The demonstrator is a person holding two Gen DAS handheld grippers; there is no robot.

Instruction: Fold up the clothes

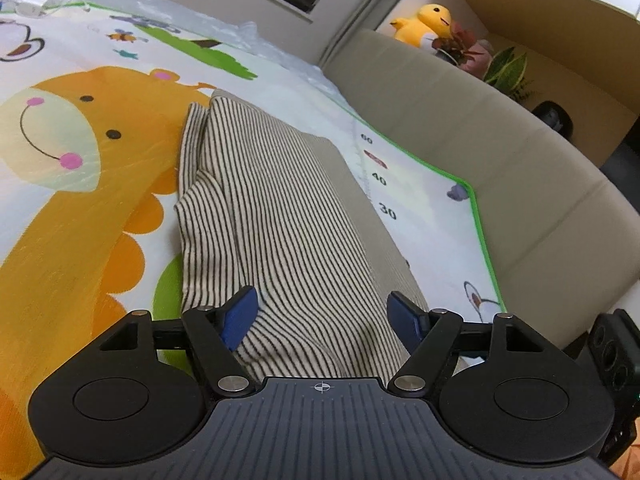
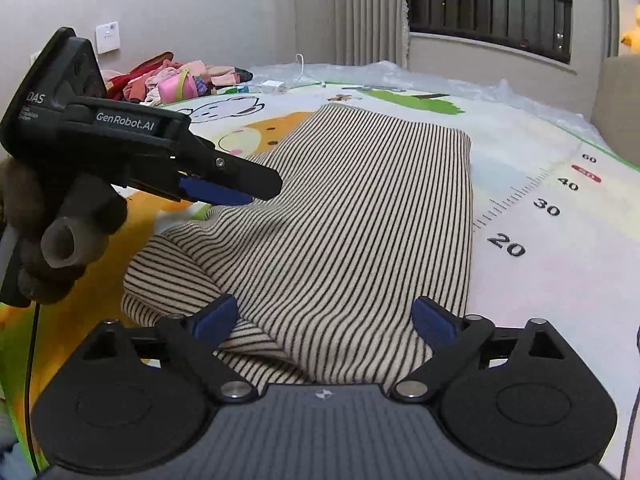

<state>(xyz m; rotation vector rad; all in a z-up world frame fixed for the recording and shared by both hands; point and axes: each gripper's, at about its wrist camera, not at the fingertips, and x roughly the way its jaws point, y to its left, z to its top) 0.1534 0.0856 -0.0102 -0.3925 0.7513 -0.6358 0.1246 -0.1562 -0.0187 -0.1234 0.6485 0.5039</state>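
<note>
A striped garment [image 2: 352, 216], partly folded, lies on a cartoon play mat [image 1: 80, 208] directly beneath both claws. The left gripper [image 1: 322, 312] is released, fingers spread over the cloth. The right gripper [image 2: 324, 318] is likewise spread wide. A clothes pile [image 2: 176, 80] sits far beyond the left claw.

The near end of the striped garment [image 2: 352, 216] runs under the right gripper [image 2: 324, 320] body at the bottom of the right wrist frame, so its hem is hidden. In the left wrist frame the left gripper [image 1: 322, 316] covers the cloth's near edge likewise. The pile of clothes [image 2: 176, 80] at upper left is too small to sort. The yellow plush toy [image 2: 632, 36] is cut off at the right edge.
</note>
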